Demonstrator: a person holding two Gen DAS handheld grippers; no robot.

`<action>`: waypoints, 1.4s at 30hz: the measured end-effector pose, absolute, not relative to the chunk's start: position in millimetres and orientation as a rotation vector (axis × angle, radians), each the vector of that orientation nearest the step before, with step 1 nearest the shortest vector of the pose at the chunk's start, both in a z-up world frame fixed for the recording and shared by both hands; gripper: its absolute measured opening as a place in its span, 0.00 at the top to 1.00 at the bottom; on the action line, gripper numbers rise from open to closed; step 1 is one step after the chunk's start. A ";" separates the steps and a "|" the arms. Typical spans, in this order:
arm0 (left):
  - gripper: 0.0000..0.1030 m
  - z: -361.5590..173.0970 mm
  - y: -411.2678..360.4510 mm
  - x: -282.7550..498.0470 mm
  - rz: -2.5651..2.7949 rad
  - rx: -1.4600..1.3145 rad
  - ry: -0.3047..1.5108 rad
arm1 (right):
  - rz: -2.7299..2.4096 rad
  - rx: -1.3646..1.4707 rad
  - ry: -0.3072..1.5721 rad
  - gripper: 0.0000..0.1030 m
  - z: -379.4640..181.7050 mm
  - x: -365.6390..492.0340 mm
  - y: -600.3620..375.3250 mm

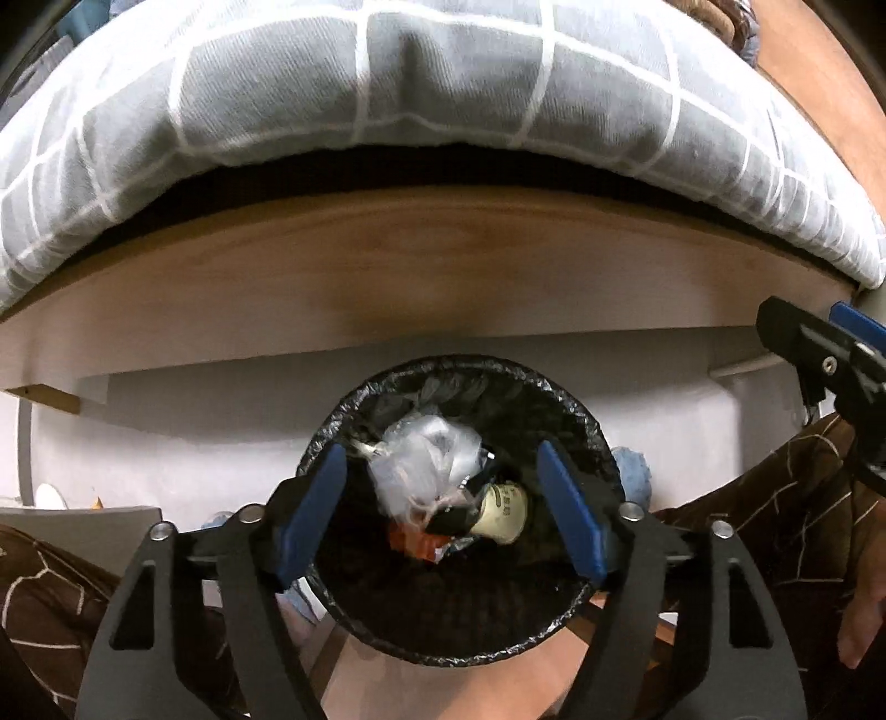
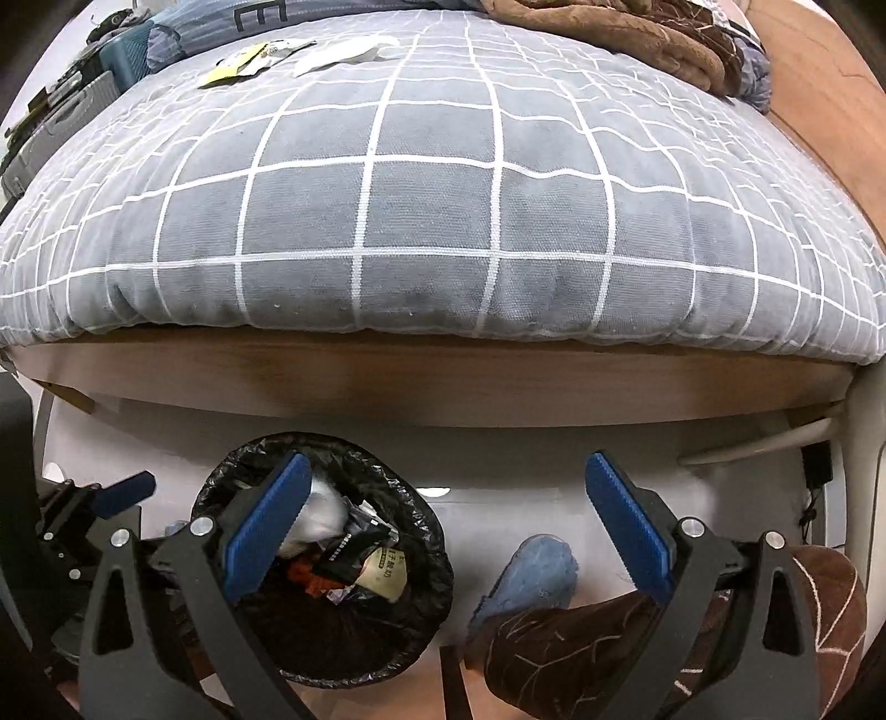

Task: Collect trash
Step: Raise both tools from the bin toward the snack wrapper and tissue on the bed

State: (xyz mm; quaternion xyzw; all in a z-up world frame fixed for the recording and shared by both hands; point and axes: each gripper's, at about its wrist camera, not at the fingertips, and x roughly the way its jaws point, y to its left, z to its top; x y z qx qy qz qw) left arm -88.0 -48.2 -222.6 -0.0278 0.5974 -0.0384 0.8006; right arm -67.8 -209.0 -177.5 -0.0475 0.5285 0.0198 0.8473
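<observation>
The left tongs [image 1: 440, 509] point down over the bin [image 1: 595, 437], which stands on the pale floor [image 2: 526, 471] near the bed frame [image 2: 443, 387]. Their blue pads [image 1: 313, 509] are spread apart with nothing gripped; the bin's mouth shows between them. The bin is lined with a black bag [image 2: 437, 531]. Inside lie a crumpled clear plastic bag [image 1: 421, 465], a cream cup [image 1: 504, 512], an orange scrap [image 1: 415, 545] and a dark wrapper [image 2: 354, 545].

The right tongs [image 2: 443, 531] are released too, pads [image 2: 628, 523] wide and empty. Their left pad sits over the bin's rim; their right pad is over bare floor to the right of the bin. In the left view the right tongs appear at the far right edge, well apart from the bin.

A blue slipper [image 2: 531, 576] rests on the floor right of the bin, with a brown patterned trouser leg [image 2: 581, 648] above it.

The bed carries a grey checked quilt [image 2: 432, 210]. At its far left lie a yellow wrapper [image 2: 238, 66] and white paper [image 2: 349, 50], untouched. A brown blanket [image 2: 620, 33] is bunched at the far right. Grey cases [image 2: 72, 111] stand left of the bed.
</observation>
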 end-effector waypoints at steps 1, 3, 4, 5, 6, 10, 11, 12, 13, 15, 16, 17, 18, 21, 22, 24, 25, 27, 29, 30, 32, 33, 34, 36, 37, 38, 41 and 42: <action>0.24 -219.7 -47.4 -87.7 -0.078 -0.055 1.268 | 0.041 -0.102 1.112 0.07 -177.4 -67.7 -208.7; 0.16 -212.5 -44.3 -87.0 -0.068 -0.049 1.239 | 0.043 -0.099 1.108 0.07 -176.2 -66.8 -207.9; 0.15 -209.0 -42.2 -86.2 -0.063 -0.048 1.228 | 0.039 -0.104 1.101 0.07 -174.8 -66.6 -207.4; 0.12 -204.8 -40.4 -84.6 -0.060 -0.049 1.216 | 0.032 -0.120 1.090 0.07 -172.6 -66.5 -206.3; 0.09 -200.7 -39.2 -85.4 -0.057 -0.050 1.201 | 0.031 -0.139 1.076 0.07 -168.6 -67.1 -203.7; 0.06 -179.9 -33.5 -88.4 -0.047 -0.056 1.149 | 0.042 -0.170 1.008 0.07 -150.4 -69.7 -196.3; 0.06 -174.3 -31.5 -87.7 -0.041 -0.051 1.136 | 0.044 -0.174 0.999 0.07 -147.4 -69.6 -195.2; 0.06 -169.8 -29.0 -85.9 -0.036 -0.050 1.126 | 0.047 -0.170 0.992 0.07 -144.0 -68.8 -195.0; 0.06 -163.4 -24.5 -84.5 -0.032 -0.057 1.113 | 0.050 -0.166 0.987 0.07 -141.1 -67.5 -195.8; 0.06 -154.1 -18.5 -79.5 -0.026 -0.068 1.097 | 0.048 -0.158 0.970 0.07 -133.1 -64.1 -196.2; 0.06 -150.5 -15.6 -77.7 -0.025 -0.067 1.095 | 0.045 -0.157 0.960 0.07 -129.7 -62.1 -196.5; 0.06 -146.6 -13.1 -75.1 -0.024 -0.065 1.092 | 0.039 -0.160 0.953 0.07 -126.4 -60.1 -196.2; 0.06 -140.9 -9.3 -71.6 -0.021 -0.065 1.084 | 0.037 -0.160 0.943 0.07 -122.6 -56.2 -196.9; 0.06 -133.5 2.9 -63.2 -0.012 -0.080 1.071 | 0.049 -0.153 0.928 0.07 -113.6 -47.1 -195.4; 0.06 -130.0 7.8 -57.9 -0.004 -0.087 1.068 | 0.052 -0.156 0.922 0.07 -111.2 -44.2 -193.9; 0.06 -122.0 15.5 -48.8 0.009 -0.093 1.053 | 0.060 -0.154 0.907 0.07 -104.6 -37.4 -191.2; 0.06 -115.4 19.2 -41.4 0.011 -0.087 1.040 | 0.062 -0.149 0.901 0.07 -101.4 -34.6 -190.5; 0.06 -106.5 25.6 -29.9 0.020 -0.077 1.019 | 0.058 -0.148 0.889 0.07 -94.5 -29.0 -187.7; 0.06 -97.9 34.8 -16.5 0.029 -0.095 1.006 | 0.064 -0.139 0.876 0.07 -87.3 -23.6 -185.2; 0.06 -94.2 38.7 -11.5 0.032 -0.109 1.000 | 0.073 -0.135 0.872 0.07 -83.7 -20.4 -182.9; 0.06 -87.2 43.3 0.2 0.036 -0.119 0.987 | 0.086 -0.134 0.867 0.07 -78.8 -14.2 -178.6; 0.06 -83.1 44.0 7.2 0.038 -0.114 0.979 | 0.100 -0.130 0.866 0.07 -76.0 -8.1 -175.4; 0.06 -80.2 43.0 11.6 0.037 -0.109 0.972 | 0.106 -0.127 0.863 0.07 -73.5 -2.2 -172.4; 0.06 -75.3 42.5 21.3 0.038 -0.098 0.960 | 0.115 -0.131 0.855 0.07 -69.9 8.8 -166.2; 0.06 -71.9 44.3 28.3 0.044 -0.092 0.952 | 0.116 -0.135 0.851 0.07 -68.6 14.2 -163.5; 0.06 -69.6 46.4 32.6 0.050 -0.095 0.945 | 0.118 -0.137 0.845 0.07 -66.9 22.5 -160.4; 0.06 -66.0 55.4 51.9 0.066 -0.108 0.935 | 0.132 -0.128 0.851 0.07 -66.6 41.5 -156.0; 0.06 -66.0 56.4 55.7 0.068 -0.108 0.934 | 0.139 -0.125 0.850 0.07 -66.6 45.5 -156.2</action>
